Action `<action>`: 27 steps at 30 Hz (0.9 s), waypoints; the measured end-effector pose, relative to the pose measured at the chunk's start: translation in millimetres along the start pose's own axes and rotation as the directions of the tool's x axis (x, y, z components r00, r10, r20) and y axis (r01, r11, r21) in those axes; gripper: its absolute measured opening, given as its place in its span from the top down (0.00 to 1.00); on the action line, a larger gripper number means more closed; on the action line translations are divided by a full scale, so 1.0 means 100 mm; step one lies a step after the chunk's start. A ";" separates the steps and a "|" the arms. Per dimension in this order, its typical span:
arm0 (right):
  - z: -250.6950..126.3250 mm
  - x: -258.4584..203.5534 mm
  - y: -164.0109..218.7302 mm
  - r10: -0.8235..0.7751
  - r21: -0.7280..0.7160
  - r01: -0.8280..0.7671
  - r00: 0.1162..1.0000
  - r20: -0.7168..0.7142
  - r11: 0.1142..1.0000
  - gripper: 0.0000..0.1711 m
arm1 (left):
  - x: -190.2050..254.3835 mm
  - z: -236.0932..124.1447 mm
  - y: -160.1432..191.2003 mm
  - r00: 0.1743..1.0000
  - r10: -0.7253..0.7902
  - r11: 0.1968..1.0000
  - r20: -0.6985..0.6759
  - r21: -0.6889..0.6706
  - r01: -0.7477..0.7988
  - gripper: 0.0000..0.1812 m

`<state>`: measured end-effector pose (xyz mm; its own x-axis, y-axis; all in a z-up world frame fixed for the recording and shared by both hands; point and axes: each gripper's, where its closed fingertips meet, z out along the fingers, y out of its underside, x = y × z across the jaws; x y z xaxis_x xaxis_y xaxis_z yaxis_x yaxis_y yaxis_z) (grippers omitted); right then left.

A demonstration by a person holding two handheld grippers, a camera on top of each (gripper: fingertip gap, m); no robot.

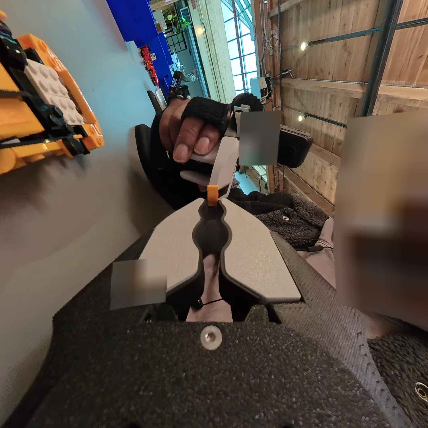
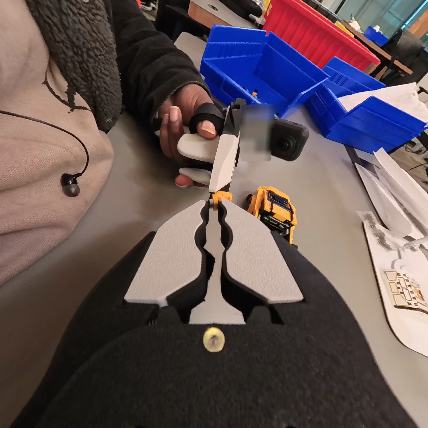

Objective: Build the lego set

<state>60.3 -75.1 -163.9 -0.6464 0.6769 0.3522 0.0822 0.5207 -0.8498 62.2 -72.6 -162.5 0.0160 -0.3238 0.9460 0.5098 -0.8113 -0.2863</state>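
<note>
Both claws met tip to tip above the grey tabletop (image 2: 324,185), with bare room around them. The left claw (image 1: 212,202) pinched a small orange piece (image 1: 212,195) — the right claw (image 2: 214,203) was shut on the same piece from the other side. The bumpy orange car (image 2: 273,213) sat just beside them, and smooth blue bins (image 2: 261,69) stood farther back.

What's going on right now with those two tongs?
Left tongs shut on small orange piece. Right tongs shut on another orange piece, tips meeting midair. Yellow lego car waits on table. Nothing in the way.
</note>
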 end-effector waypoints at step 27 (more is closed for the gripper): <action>0.04 0.19 0.13 0.061 -0.032 -0.064 0.992 -0.111 0.997 0.95 | -0.12 -0.09 -0.17 0.997 0.017 0.993 0.074 0.116 -0.026 0.96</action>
<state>46.3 -57.7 -169.8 -0.5520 0.7608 0.3414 0.1476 0.4921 -0.8579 45.6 -59.2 -170.5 0.0885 -0.3006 0.9496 0.6056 -0.7407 -0.2909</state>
